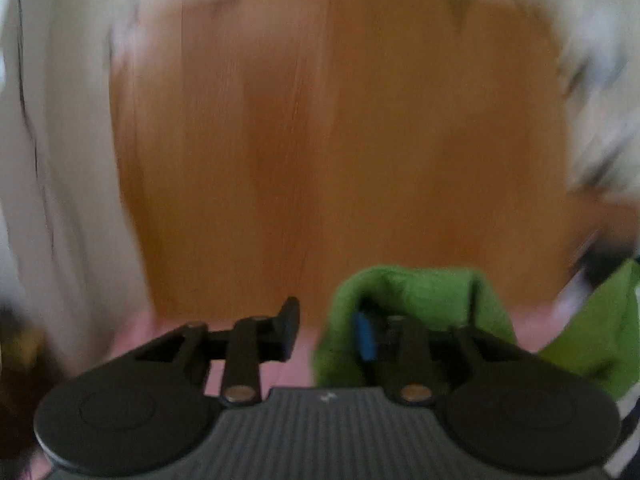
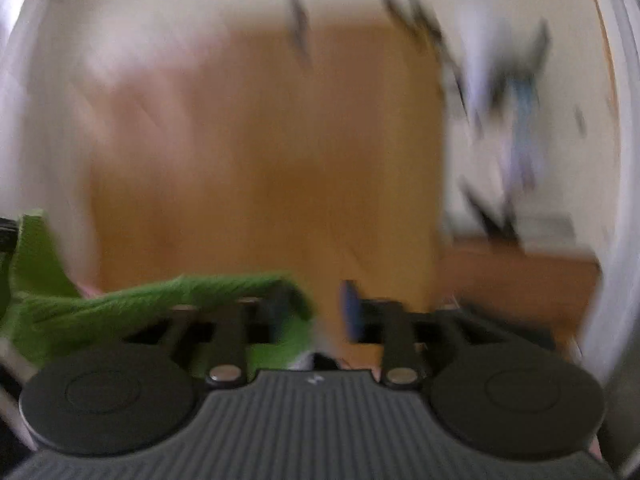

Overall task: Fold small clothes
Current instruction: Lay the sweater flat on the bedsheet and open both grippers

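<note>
Both views are smeared by motion. A green knitted cloth [image 1: 420, 288] is draped over the right finger of my left gripper [image 1: 326, 328], hiding most of that finger's blue pad. The jaws stand apart and the bare wood shows through the gap. More of the green cloth runs off at the right edge. In the right wrist view the same green cloth [image 2: 160, 300] lies over the left finger of my right gripper [image 2: 320, 308]. Its right finger, with a blue pad, is bare. The jaws stand apart and nothing is pinched between the pads.
An orange-brown wooden table [image 1: 320, 140] [image 2: 260, 160] fills the middle of both views. A pale pink surface [image 1: 140, 332] shows just under the left gripper. Blurred white surroundings [image 1: 60, 160] frame the table. Dark blurred shapes [image 2: 500, 120] stand at the right.
</note>
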Tool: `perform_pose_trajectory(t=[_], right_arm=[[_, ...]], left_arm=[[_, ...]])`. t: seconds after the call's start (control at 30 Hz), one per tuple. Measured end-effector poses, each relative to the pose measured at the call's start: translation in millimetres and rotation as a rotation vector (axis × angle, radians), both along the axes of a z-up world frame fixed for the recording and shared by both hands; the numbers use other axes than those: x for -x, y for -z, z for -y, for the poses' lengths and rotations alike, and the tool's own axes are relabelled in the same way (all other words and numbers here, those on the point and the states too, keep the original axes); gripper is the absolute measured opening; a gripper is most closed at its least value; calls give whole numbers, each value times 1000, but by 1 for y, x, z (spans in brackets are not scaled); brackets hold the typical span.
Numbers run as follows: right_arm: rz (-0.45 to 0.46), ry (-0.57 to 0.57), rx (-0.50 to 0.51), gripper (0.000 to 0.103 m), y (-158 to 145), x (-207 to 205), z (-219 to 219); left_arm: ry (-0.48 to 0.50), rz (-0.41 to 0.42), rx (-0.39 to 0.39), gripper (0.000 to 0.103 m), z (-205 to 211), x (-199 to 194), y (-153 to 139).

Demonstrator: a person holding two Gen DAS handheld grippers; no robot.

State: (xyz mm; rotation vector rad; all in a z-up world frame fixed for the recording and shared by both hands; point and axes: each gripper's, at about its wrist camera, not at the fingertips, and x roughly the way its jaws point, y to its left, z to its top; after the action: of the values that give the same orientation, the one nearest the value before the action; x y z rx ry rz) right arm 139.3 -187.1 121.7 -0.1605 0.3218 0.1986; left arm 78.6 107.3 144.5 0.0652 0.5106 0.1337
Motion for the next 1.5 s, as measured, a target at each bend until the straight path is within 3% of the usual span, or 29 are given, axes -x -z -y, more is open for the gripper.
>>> perform_pose_trajectory(t=[0.03, 0.07, 0.1, 0.2, 0.3, 0.37, 0.43, 0.47, 0.53, 0.6, 0.63, 0.67, 0.7, 0.73, 0.77, 0.83, 0.9, 0.97, 1.0, 1.03, 1.1, 1.2, 1.27, 1.3, 1.4, 1.5], right_arm=[[-52, 15, 29, 43, 19, -2, 3], [-72, -16, 12, 43, 33, 8, 14], [-78, -52, -16, 45, 42, 24, 29], [-143, -46, -87, 53, 59, 68, 65], [-203, -94, -193, 53, 65, 106, 83], [-186, -90, -195, 59, 65, 128, 83], [-177, -48, -210, 84, 70, 147, 85], [-180, -34, -230, 86, 74, 155, 87], [-218, -46, -245, 87, 84, 165, 83], [-275, -55, -211, 87, 96, 167, 74], [-299, -54, -190, 84, 103, 165, 71], [-326, -64, -161, 74, 111, 161, 66], [-347, -65, -111, 17, 117, 159, 61], [-344, -45, -50, 7, 121, 156, 59], [-286, -10, -15, 8, 118, 155, 64], [-178, 146, 67, 8, 104, 148, 85], [-77, 376, 99, 10, 88, 138, 126], [-54, 577, 30, 22, 70, 133, 164], [-38, 612, -16, 35, 62, 138, 175], [-4, 601, -71, 56, 55, 146, 180], [43, 510, -169, 75, 45, 163, 174], [-28, 276, -252, 75, 31, 156, 135], [-95, 65, -291, 75, 20, 140, 87], [-120, -31, -296, 74, 16, 129, 60], [-180, -311, -231, 74, 9, 96, -35], [-271, -425, -132, 74, 22, 44, -122]], left_arm=[[-48, -116, 46, 13, -9, -14, 30], [-50, -152, 123, 13, -21, -11, 48], [-27, -156, 178, 14, -32, 0, 59], [-30, -134, 193, 17, -60, 40, 70], [8, -125, 242, 26, -76, 88, 72], [69, -130, 288, 46, -74, 123, 70], [147, -122, 299, 64, -61, 159, 67], [180, -116, 296, 81, -53, 173, 68], [238, -118, 308, 98, -38, 196, 73], [301, -153, 316, 97, -20, 205, 80], [316, -162, 295, 91, -11, 207, 84], [321, -165, 261, 71, -3, 209, 90], [312, -179, 227, 52, 2, 208, 96], [299, -205, 215, 14, 4, 204, 100], [288, -218, 226, 5, -2, 205, 104], [255, -188, 267, 5, -23, 206, 99], [145, -134, 265, 5, -53, 212, 87], [18, -87, 286, 5, -88, 218, 77], [-28, -78, 292, 5, -100, 220, 74], [-70, -65, 301, 5, -113, 225, 71], [-114, -56, 347, 5, -131, 233, 72], [-107, -57, 420, 19, -139, 242, 77], [-76, -55, 427, 36, -131, 248, 78], [-50, -46, 427, 38, -127, 251, 75], [90, -54, 411, 43, -93, 260, 82], [182, -123, 324, 44, -58, 256, 102]])
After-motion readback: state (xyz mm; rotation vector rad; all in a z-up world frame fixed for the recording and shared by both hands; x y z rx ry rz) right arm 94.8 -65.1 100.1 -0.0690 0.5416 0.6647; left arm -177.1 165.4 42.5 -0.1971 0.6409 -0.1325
